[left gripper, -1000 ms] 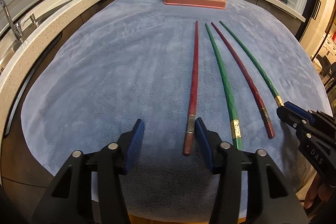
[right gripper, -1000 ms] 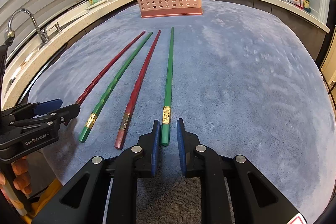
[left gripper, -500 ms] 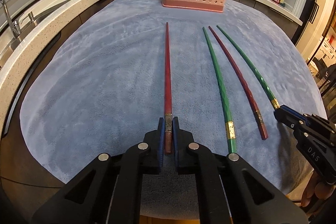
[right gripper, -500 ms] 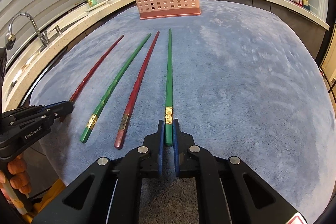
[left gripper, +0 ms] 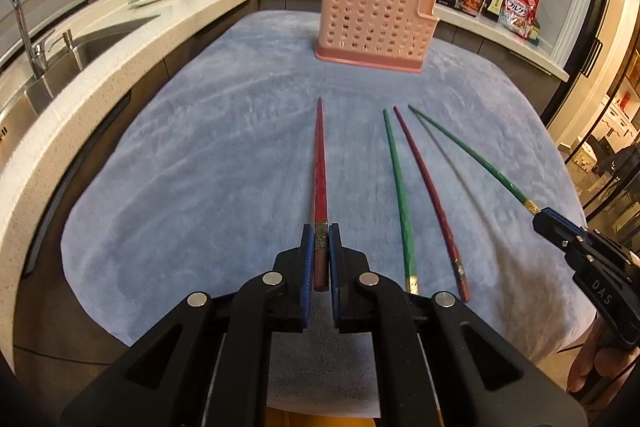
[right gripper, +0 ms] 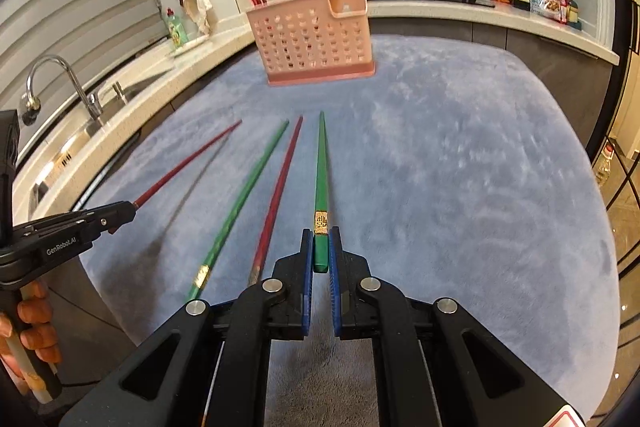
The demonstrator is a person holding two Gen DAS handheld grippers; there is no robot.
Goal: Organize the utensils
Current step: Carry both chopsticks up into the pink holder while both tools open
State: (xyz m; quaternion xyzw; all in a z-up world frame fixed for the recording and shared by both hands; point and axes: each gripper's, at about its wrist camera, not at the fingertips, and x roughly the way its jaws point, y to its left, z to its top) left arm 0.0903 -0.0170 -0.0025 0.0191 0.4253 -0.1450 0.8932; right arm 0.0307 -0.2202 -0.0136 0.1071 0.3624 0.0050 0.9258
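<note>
While "GenRobot.AI" marks the left gripper point(right gripper: 124, 213), "DAS" marks the right gripper point(left gripper: 538, 223).

Left hand-held gripper point(left gripper: 321, 259) clamped shut, pointing toward 12 o'clock, tilted down. Right hand-held gripper point(right gripper: 321, 255) likewise clamped. Fingers point(right gripper: 38, 335) wrapped around left handle.

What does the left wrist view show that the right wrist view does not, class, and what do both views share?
Only the left wrist view shows the left gripper from behind, shut on the thick end of the red wooden chopstick.

Only the right wrist view shows the right gripper from behind, clamping the green chopstick with a gold band.

Both share the pink perforated plastic utensil holder, the blue plush cloth, and one green and one red chopstick lying on it.
</note>
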